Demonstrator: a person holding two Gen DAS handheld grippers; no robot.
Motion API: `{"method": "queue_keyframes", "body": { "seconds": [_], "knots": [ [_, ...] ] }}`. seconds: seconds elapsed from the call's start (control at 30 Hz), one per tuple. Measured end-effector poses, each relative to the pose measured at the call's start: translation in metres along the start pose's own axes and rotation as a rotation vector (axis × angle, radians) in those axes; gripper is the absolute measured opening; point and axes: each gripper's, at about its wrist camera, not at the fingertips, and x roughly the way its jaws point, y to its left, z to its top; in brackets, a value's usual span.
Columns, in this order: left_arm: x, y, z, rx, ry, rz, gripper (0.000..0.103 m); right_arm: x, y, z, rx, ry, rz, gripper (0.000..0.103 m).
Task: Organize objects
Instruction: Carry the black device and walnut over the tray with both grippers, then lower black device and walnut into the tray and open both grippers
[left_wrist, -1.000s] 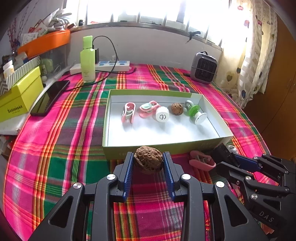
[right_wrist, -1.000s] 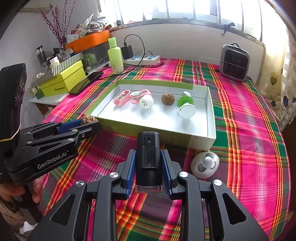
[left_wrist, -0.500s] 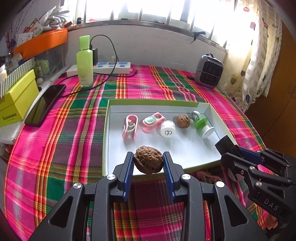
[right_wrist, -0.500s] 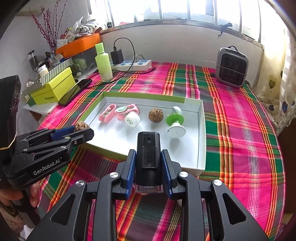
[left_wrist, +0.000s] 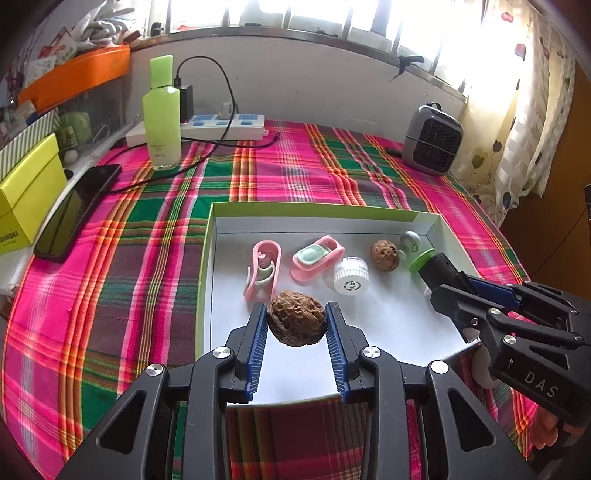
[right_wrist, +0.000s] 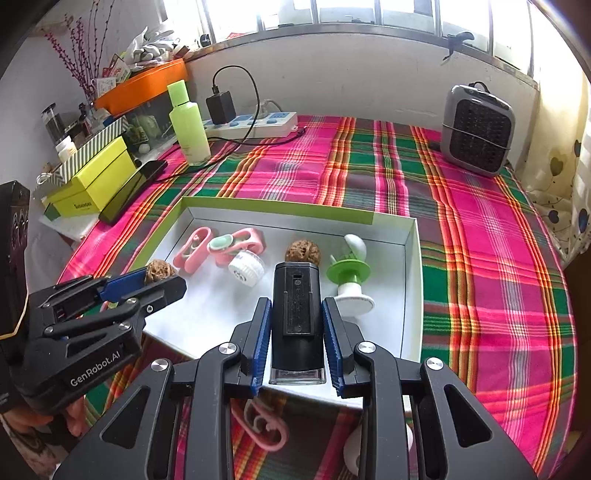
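Both cameras sit close behind their own fingers and look down and forward at the table toward the window, the left one from the left and the right one from the right, and both see the white box (left_wrist: 391, 216) (right_wrist: 413, 258) mid-frame.

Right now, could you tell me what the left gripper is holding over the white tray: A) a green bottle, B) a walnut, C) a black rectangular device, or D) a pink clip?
B: in the left wrist view, the left gripper has its blue pads pressed on either side of a walnut above the tray; the black rectangular device sits in the right gripper.
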Motion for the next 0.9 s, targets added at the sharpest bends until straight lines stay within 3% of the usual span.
{"method": "queue_keyframes", "body": {
  "seconds": [0.53,0.9],
  "knots": [
    [0.02,0.004,0.004,0.002,0.03,0.018,0.03,0.037,0.0,0.006,-0.035,0.082,0.001,0.029],
    [0.025,0.003,0.009,0.013,0.029,0.028,0.03,0.045,-0.002,0.006,-0.032,0.086,-0.008,0.029]
  ]
}}
